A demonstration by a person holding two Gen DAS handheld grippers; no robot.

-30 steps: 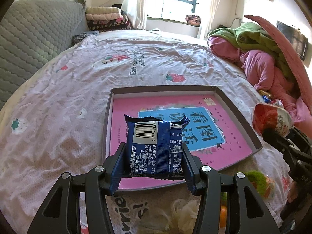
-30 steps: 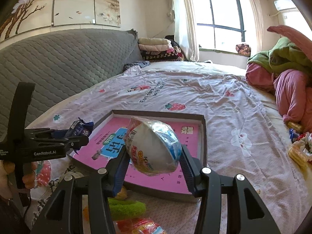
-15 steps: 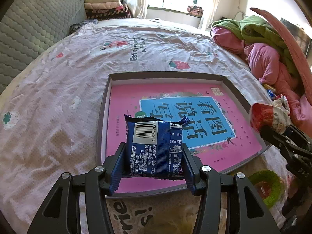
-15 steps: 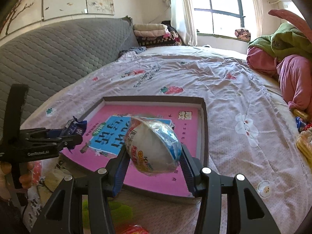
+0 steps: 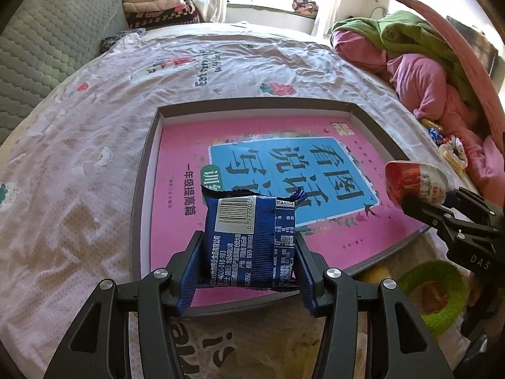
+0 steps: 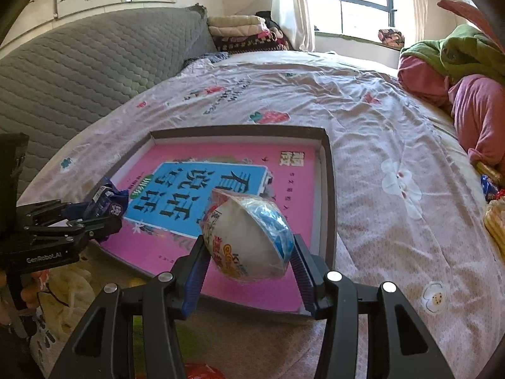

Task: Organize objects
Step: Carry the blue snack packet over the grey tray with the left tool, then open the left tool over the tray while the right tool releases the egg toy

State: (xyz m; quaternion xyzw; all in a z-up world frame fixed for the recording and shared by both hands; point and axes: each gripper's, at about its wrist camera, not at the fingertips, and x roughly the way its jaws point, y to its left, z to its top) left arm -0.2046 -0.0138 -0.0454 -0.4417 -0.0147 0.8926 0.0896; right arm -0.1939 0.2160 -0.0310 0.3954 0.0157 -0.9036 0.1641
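Two snacks are now lower and nearer the tray [image 5: 143,189] than a second ago; both hands have sunk and tipped forward, so the pink book cover lining the tray fills more of each view; the left gripper [image 5: 249,246] has its fingers pinching the blue snack packet [image 5: 249,237] by its sides, barcode face up, above the tray's near edge; the right gripper [image 6: 249,252] has its fingers pinching the round wrapped snack [image 6: 247,237] over the tray's near right part; neither grip has loosened; I judge both items are about to be set down inside, so the sorting is under way, not finished. Beneath lies a bed [image 6: 378,126] with a pale strawberry-print sheet, wrinkled and soft; more loose snacks sit near its edges; a grey quilted headboard, folded blankets, a bright window and heaped pink and green bedding surround it.
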